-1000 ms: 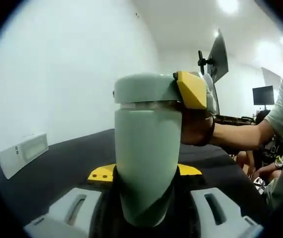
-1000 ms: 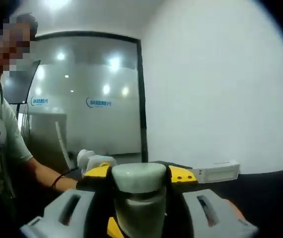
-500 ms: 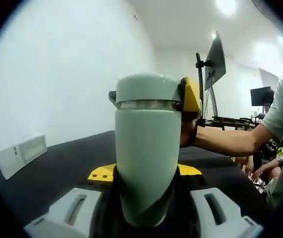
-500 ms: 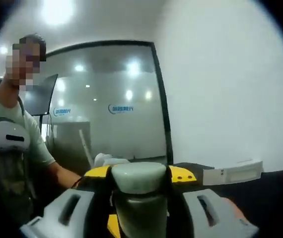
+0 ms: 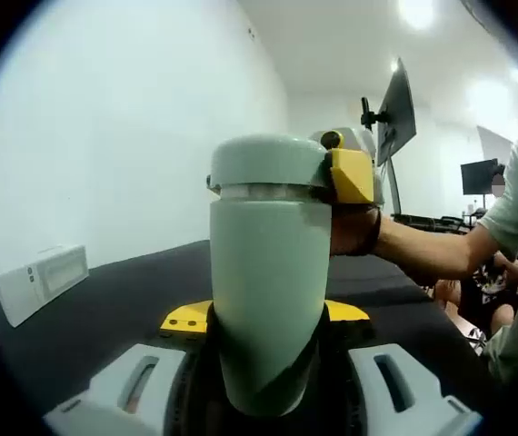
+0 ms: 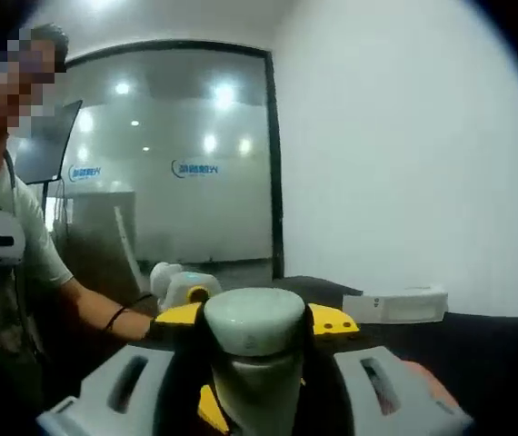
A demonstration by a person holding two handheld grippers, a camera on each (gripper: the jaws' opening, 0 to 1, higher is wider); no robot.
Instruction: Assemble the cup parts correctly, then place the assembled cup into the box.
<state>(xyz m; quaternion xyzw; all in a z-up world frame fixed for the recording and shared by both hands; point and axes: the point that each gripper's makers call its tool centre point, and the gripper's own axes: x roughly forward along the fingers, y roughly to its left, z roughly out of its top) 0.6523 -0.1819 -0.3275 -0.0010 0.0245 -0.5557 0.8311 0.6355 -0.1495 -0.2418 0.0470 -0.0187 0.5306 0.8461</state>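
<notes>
Black table [image 5: 104,309] runs under everything in the left gripper view, white wall behind it; a person in a pale green shirt [image 6: 4,236] stands at the left of the right gripper view, arm reaching in toward the grippers; glass partition [image 6: 186,154] with ceiling lights reflected behind them.

Cup body [image 5: 266,300], pale green and tapered, stands upright in the left gripper [image 5: 266,318], narrow end down between its jaws (yellow jaw tips show on both sides of the base), so the jaws are clamped on it; held above the table, not in any box.

Lid [image 5: 268,162], same pale green, sits on top of the cup body with a silver ring at the joint; right gripper [image 6: 254,322] has its jaws closed around the lid, yellow tips tight on either side; one yellow tip of it shows against the lid's right edge in the left gripper view; cannot tell whether the lid is fully seated.

White rectangular device [image 5: 41,282] lies on the table near the wall, well apart from the cup; monitor on a stand [image 5: 395,109] in the far background.
</notes>
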